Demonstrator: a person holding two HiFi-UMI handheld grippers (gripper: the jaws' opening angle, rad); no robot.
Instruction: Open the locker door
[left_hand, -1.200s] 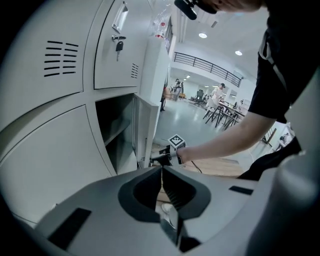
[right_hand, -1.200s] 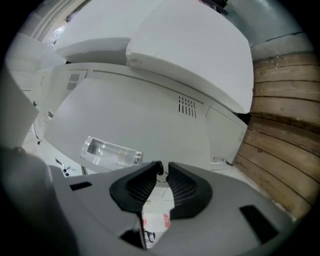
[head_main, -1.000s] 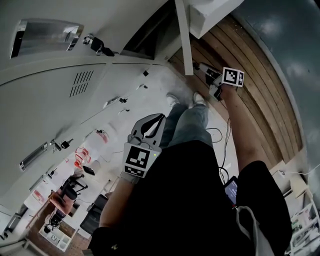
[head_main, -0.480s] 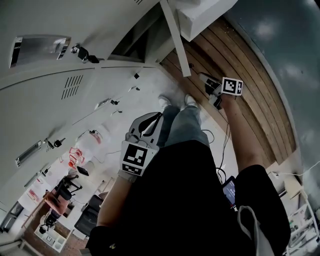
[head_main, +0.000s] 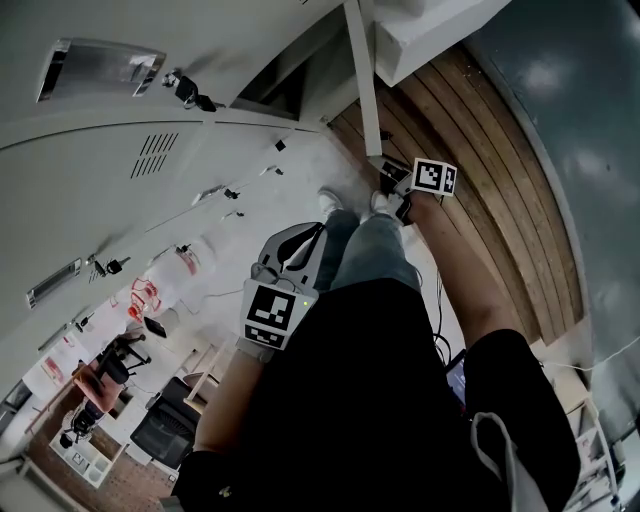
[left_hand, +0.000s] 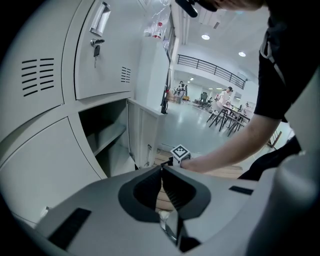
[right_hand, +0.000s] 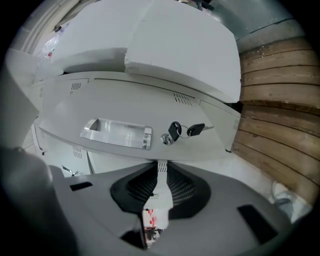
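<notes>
Moved nearer the locker door, right tongs, tips obscured overhead, are closing on nothing; left tongs together, empty.

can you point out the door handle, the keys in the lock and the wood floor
door handle (right_hand: 116, 134), right gripper view, middle of the recessed metal plate
keys (right_hand: 175, 131), right gripper view, black head of the key nearest the lock
wood floor (right_hand: 272, 80), right gripper view, a bare plank at the right

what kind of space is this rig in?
Probably a locker area off an open-plan office: a bank of grey metal lockers, keys hanging from one lock, and desks and chairs in the bright hall beyond.
</notes>
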